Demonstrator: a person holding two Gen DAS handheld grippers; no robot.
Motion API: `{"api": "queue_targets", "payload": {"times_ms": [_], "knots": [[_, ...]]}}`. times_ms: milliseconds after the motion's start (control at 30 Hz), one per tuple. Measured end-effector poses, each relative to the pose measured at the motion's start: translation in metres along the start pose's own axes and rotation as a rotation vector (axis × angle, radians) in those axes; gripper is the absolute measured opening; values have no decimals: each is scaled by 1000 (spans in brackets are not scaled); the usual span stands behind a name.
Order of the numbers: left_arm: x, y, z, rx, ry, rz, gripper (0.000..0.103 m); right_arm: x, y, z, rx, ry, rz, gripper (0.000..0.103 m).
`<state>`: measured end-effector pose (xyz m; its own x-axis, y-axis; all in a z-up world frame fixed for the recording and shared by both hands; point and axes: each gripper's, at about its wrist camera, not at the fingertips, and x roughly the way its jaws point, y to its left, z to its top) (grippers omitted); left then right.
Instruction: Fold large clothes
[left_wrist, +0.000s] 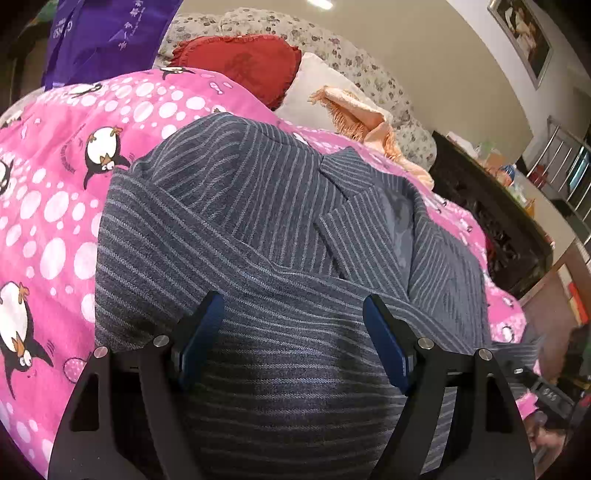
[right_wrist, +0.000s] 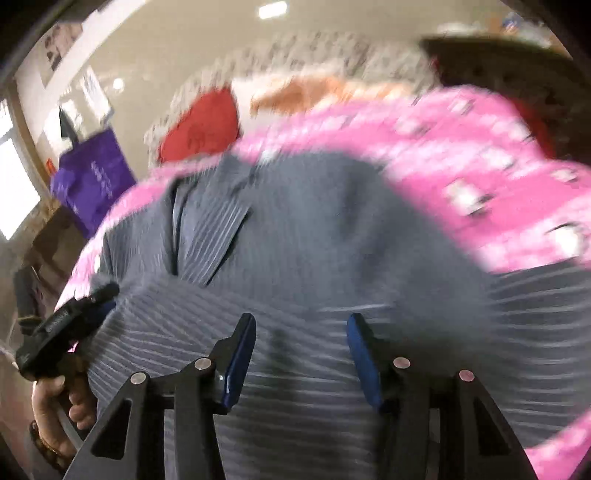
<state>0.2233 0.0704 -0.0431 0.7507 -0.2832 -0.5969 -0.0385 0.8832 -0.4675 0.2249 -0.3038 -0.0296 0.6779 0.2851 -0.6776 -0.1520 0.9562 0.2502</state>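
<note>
A bed (left_wrist: 48, 206) under a pink penguin-print quilt (left_wrist: 55, 229) carries the grey striped jacket (left_wrist: 258, 229), lying partly folded with 1 sleeve laid across its front. A red heart cushion (left_wrist: 243, 62) sits near the headboard. Both the left tongs (left_wrist: 293, 332) and the right tongs (right_wrist: 301, 354) hang wide open above the jacket, holding nothing.

A: Specify the garment material.
B: The grey pinstriped woven jacket (left_wrist: 258, 258) is matt cloth with a fine twill texture; its lining looks smoother.
A: Bedding?
B: The pink penguin-print quilt cover (left_wrist: 55, 206) is smooth matt cloth.
A: Gripper finish?
B: The left gripper (left_wrist: 293, 310) has matt black plastic arms, blue pads (left_wrist: 384, 343) and bright metal pins.
</note>
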Motion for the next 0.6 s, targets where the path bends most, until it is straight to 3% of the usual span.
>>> {"api": "queue_targets", "payload": {"times_ms": [100, 200, 333, 400, 467, 600], "knots": [[-3, 2, -2, -9, -11, -4, 78, -45, -52, -2, 24, -101, -120, 51], [-6, -3, -5, 19, -17, 30, 78, -87, -130, -2, 116, -162, -229, 51], [-3, -5, -6, 37, -8, 52, 78, -129, -220, 4, 117, -208, -403, 76], [-3, -3, -5, 29, -7, 46, 78, -140, -258, 6, 177, -205, -406, 77], [-2, -3, -4, 28, -6, 46, 78, -150, -290, 8, 258, -204, -335, 77], [-2, -3, -5, 28, -4, 47, 78, -147, -315, 22, 272, -208, -309, 77]]}}
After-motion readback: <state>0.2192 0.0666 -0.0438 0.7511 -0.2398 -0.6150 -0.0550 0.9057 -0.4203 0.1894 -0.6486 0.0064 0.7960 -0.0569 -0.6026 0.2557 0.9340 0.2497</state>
